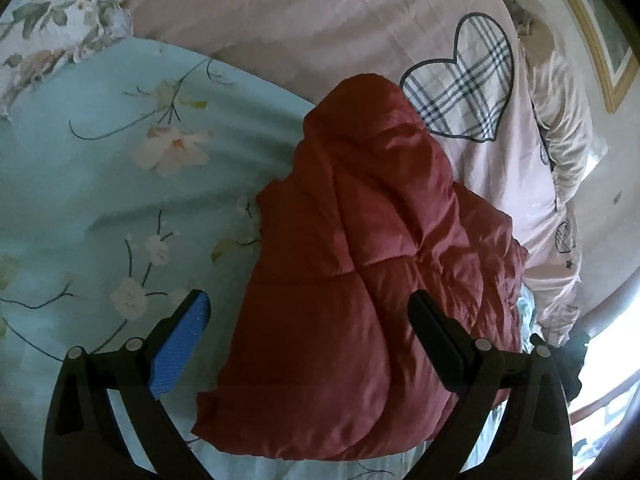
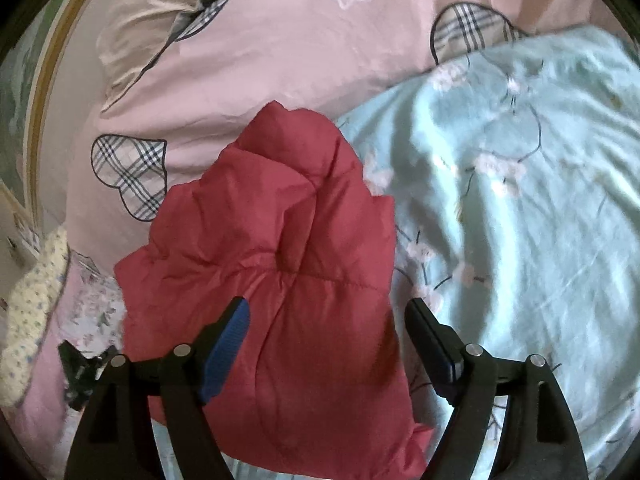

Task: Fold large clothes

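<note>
- The jacket [image 1: 360,272] is a red quilted puffer, lying in a bunched, partly folded heap on the bed.
- It rests mostly on the sheet [image 1: 100,200], pale blue with white blossoms and thin dark stems.
- Its far end touches the quilt [image 1: 300,12], pink with checked hearts outlined in black.
- From the left wrist view, the jacket runs from the near edge up toward one heart [image 1: 460,88]; the sheet is to its left, the quilt beyond and to its right.
- From the right wrist view, the jacket [image 2: 272,280] has the sheet [image 2: 520,220] on its right and the quilt [image 2: 260,52] beyond and to its left; a heart [image 2: 130,176] is just beside its left edge.
- The left gripper [image 1: 310,304] is spread wide above the jacket and grips nothing; one finger carries a blue pad [image 1: 180,348], the other is black.
- The right gripper [image 2: 326,312] is likewise spread wide, with nothing between its fingers; its blue pad [image 2: 226,350] sits over the jacket, the black finger over the jacket's right edge and the sheet.
- Whether either gripper touches the cloth, I cannot tell.
- A picture frame [image 1: 592,36] with a gold edge shows at the upper right of the left view.
- A white dotted cloth [image 2: 32,312] lies at the left edge of the right view, beside a black clip [image 2: 80,372].
</note>
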`<state>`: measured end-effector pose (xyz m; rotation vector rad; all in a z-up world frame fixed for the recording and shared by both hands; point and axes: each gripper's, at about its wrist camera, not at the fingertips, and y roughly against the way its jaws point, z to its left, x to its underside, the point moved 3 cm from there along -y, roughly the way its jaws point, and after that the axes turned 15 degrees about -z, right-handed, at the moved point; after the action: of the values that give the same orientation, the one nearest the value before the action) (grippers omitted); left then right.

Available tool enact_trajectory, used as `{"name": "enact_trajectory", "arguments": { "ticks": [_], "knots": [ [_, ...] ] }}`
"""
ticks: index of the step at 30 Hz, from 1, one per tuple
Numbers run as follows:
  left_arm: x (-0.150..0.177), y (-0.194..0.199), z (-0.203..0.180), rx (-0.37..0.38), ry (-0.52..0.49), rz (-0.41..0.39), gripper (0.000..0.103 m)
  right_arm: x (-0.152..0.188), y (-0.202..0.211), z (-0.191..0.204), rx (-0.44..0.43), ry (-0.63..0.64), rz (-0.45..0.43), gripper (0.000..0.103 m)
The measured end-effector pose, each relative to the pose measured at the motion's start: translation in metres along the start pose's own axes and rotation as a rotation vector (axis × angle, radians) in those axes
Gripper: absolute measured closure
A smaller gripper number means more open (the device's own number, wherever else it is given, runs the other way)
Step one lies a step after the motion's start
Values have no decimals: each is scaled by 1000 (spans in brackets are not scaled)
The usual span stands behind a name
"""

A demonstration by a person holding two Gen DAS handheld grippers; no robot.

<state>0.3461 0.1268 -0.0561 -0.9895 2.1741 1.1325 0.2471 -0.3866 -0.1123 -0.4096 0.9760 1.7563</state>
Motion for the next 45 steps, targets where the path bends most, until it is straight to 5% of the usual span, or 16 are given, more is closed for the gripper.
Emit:
{"name": "enact_trajectory", "arguments": {
  "ticks": [9,26,33,39,45],
  "knots": [
    [6,-14,10,34,65,52,3,12,-16,-13,-28,-73,67,18],
    [19,-62,-19,94,33,151,3,25,-59,-11,-122,-174,185,12],
    [21,-51,-28,127,-11,132,42,25,-54,-6,-137,-165,200,42],
    [16,-28,-34,138,-42,115,57,18,-39,8,-141,-147,197,59],
    [19,18,-38,172,-80,99,64,24,1,26,-183,-124,219,64]
  ]
}}
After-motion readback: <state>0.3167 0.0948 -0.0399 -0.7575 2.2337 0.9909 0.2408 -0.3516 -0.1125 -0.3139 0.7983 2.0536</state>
